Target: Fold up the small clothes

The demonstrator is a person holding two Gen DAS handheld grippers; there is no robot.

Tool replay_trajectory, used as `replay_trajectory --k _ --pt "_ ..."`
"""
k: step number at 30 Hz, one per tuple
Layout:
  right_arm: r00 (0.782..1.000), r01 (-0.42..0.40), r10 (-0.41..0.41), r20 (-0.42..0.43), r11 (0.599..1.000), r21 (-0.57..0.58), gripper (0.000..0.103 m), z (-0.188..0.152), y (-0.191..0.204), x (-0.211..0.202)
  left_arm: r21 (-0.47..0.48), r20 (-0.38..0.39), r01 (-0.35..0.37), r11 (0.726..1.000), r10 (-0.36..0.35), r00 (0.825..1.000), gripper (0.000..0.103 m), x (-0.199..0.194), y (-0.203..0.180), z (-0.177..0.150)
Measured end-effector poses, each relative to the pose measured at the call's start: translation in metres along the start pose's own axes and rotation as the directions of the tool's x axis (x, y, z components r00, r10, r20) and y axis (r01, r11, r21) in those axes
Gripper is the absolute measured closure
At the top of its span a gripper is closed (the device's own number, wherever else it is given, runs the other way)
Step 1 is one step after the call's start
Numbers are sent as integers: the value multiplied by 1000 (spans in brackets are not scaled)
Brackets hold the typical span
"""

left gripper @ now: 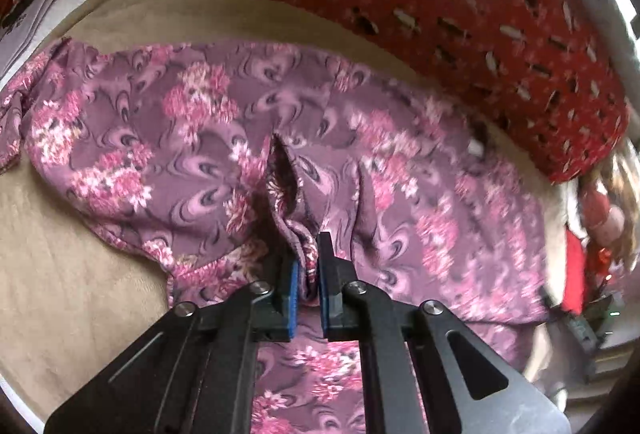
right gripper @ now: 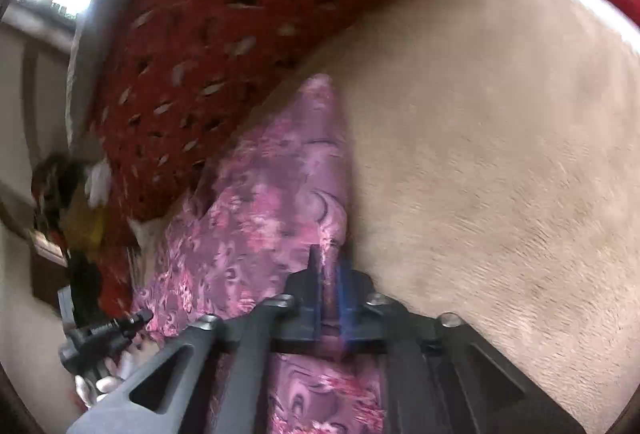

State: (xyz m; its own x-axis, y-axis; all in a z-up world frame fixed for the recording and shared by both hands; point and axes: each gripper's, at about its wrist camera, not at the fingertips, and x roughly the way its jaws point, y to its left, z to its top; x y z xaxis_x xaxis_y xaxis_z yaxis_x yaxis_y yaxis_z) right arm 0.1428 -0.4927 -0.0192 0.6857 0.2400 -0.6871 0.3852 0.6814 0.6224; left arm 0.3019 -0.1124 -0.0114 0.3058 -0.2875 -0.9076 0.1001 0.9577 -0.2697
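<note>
A small purple garment with pink flowers [left gripper: 224, 130] lies spread on a beige blanket [left gripper: 60, 294]. My left gripper [left gripper: 308, 254] is shut on a bunched fold of the garment near its lower middle. In the right wrist view the same garment [right gripper: 272, 202] hangs in a narrow strip, and my right gripper [right gripper: 330, 266] is shut on its edge, with cloth running down between the fingers. The other gripper [right gripper: 108, 334] shows at the lower left of the right wrist view. The view is blurred.
A red patterned cushion [left gripper: 440, 2] lies along the far side of the blanket; it also shows in the right wrist view [right gripper: 224, 34]. White papers [left gripper: 36, 10] sit at the far left. Beige blanket [right gripper: 500, 154] fills the right side.
</note>
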Motion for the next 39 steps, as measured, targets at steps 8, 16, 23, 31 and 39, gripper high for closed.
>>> replay_trajectory --k 8,16,23,31,39 --pt "979 198 -191 69 973 -116 87 -14 23 -7 -47 27 102 994 -101 995 87 -22 23 -9" --pt "997 57 -68 -28 953 -298 74 -43 123 35 -16 -41 7 1000 -8 999 79 16 19 -10" --pt "989 -71 2 -150 890 -450 74 -87 216 95 -138 39 154 978 -150 988 63 -37 88 2" --pt "985 -109 21 -170 842 -528 63 -145 248 167 -417 126 107 902 -58 990 51 -59 239 10" --pt "986 -143 74 -149 836 -530 60 -150 236 156 -330 47 -84 940 105 993 48 -62 266 45"
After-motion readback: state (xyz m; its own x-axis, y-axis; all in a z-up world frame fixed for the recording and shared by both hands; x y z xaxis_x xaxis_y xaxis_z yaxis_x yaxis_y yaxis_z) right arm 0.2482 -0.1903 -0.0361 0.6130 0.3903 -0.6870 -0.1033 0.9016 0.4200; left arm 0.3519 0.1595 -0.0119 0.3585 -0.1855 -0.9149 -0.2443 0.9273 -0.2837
